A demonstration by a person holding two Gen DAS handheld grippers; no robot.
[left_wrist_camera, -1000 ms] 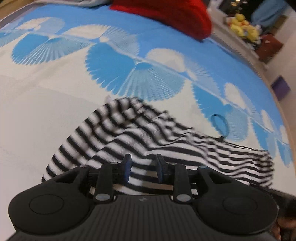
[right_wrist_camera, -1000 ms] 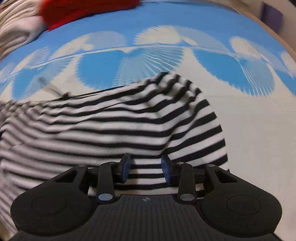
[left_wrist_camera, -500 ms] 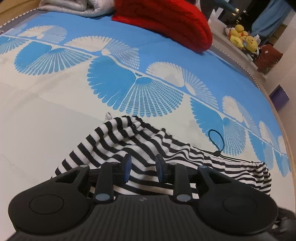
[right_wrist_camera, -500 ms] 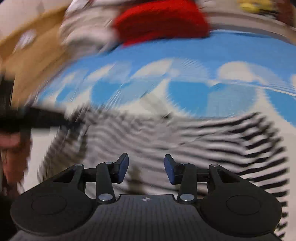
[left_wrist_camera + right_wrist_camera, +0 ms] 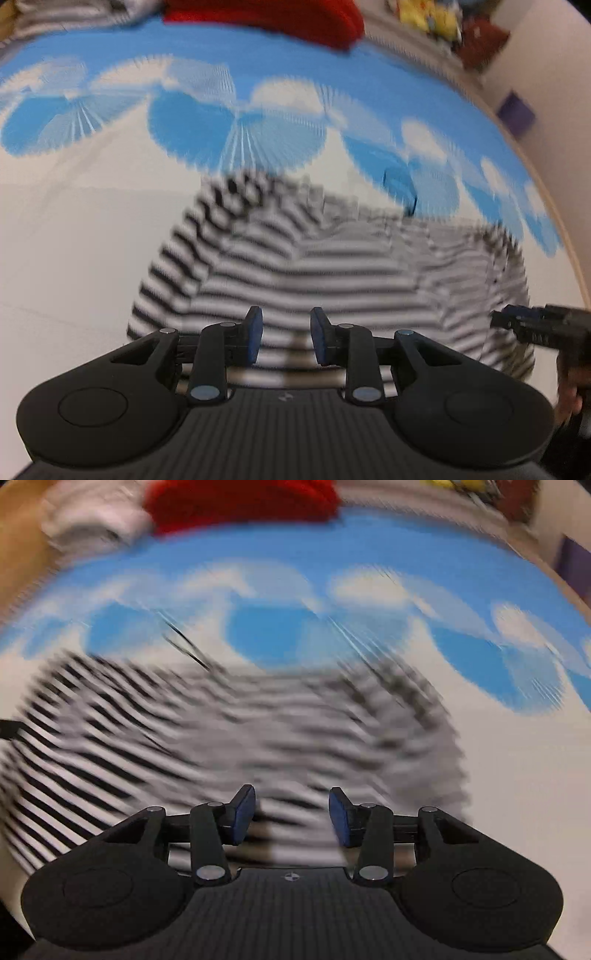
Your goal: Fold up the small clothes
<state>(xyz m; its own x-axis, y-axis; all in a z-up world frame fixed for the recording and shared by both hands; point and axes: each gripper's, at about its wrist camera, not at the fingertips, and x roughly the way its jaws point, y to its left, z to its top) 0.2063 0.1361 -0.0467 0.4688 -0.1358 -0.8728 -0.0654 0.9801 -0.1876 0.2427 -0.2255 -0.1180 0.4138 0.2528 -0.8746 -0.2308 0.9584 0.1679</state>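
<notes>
A black-and-white striped garment [image 5: 332, 266] lies folded on the blue-and-white patterned bed cover [image 5: 74, 206]. It also shows, blurred by motion, in the right wrist view [image 5: 221, 738]. My left gripper [image 5: 286, 334] is open and empty above the garment's near edge. My right gripper [image 5: 291, 814] is open and empty above the garment's near right part. The right gripper's tip shows at the right edge of the left wrist view [image 5: 532, 326]. A thin black cord [image 5: 406, 192] lies at the garment's far edge.
A red knitted item [image 5: 266, 18] and a grey-white pile [image 5: 92, 517] lie at the far end of the bed. Yellow plush toys [image 5: 424, 18] and a purple box [image 5: 515, 110] stand beyond the bed's right edge.
Both grippers have let go of the garment and opened wider. The right gripper swung left, then back over the garment. The garment now lies flatter and folded.
</notes>
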